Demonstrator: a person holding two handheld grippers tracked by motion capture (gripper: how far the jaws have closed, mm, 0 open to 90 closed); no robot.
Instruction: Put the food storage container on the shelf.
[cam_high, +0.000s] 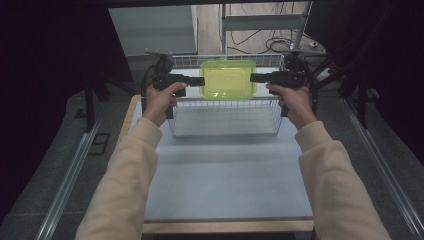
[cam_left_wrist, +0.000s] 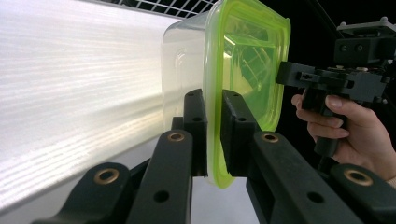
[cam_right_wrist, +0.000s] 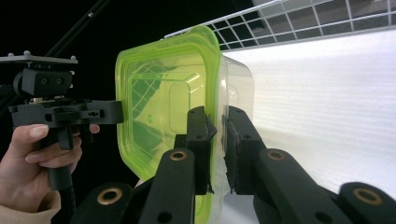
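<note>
A clear plastic container with a lime-green lid (cam_high: 228, 79) hangs in the air over a white wire basket (cam_high: 225, 121). My left gripper (cam_high: 201, 81) is shut on the lid's left rim, and my right gripper (cam_high: 253, 78) is shut on its right rim. In the left gripper view the green rim (cam_left_wrist: 214, 135) sits pinched between the two black jaws, with the other hand's gripper (cam_left_wrist: 322, 79) beyond. In the right gripper view the lid's rim (cam_right_wrist: 215, 116) lies between the jaws, with the clear tub (cam_right_wrist: 236, 88) behind it.
The basket stands at the far end of a pale blue-grey table top (cam_high: 225, 175) with a wooden front edge. Metal rails (cam_high: 70, 175) run along both sides. Dark stands, cables and a metal frame (cam_high: 260, 22) lie beyond the basket.
</note>
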